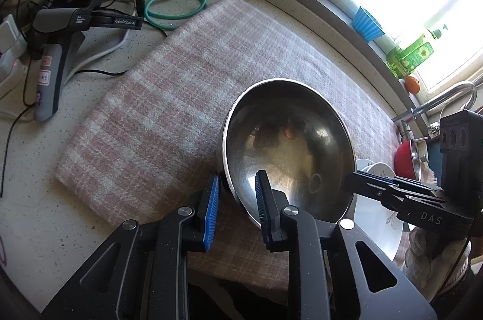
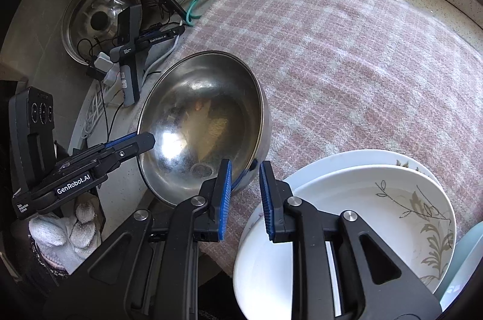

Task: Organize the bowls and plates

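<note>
- Your left tool (image 1: 237,203) and right tool (image 2: 245,189) each straddle the rim of the steel bowl (image 2: 205,120) from opposite sides, jaws narrowed onto the wall; the left looks clamped, and at the right you cannot tell whether the outer pad touches.
- Keep both grips level and lift together, so the bowl does not twist out.
- The bowl sits tilted on the plaid cloth (image 2: 347,63) over the table (image 1: 27,169), with the stacked white plates (image 2: 362,229) just beside it.
- The bowl is shiny, empty, thin-walled and slippery, so squeeze firmly.
</note>
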Demonstrator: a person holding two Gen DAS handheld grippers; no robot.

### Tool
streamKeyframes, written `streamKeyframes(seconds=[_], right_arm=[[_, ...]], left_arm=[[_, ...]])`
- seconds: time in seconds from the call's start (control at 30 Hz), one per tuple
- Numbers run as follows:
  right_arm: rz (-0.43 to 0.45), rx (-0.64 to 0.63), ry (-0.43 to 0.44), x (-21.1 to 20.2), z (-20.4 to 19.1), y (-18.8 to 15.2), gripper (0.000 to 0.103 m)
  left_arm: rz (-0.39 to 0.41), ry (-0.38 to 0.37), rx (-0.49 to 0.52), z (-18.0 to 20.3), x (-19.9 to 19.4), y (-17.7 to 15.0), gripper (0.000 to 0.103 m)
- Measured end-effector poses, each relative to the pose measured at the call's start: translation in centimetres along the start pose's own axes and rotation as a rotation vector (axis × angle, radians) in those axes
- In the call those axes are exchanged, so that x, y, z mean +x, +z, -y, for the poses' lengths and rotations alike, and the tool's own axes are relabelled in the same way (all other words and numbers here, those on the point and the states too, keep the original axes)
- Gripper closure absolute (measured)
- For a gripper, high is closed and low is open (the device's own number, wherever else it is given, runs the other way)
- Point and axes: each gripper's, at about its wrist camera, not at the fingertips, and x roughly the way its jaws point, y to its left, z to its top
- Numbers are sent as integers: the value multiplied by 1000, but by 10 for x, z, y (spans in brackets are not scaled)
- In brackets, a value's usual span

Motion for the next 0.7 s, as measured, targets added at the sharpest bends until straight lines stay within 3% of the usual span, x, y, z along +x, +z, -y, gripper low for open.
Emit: streamKeyframes(seconds=[0.2, 0.4, 0.7], right_arm=[[32, 3, -6, -12, 3, -2, 70], [97, 6, 31, -39, 3, -8, 70], [238, -1, -31, -102, 16, -34, 70]], left_arm=[[12, 15, 0, 0, -4, 2, 81], [56, 13, -12, 1, -18, 10, 81], [124, -51, 6, 28, -39, 21, 81]])
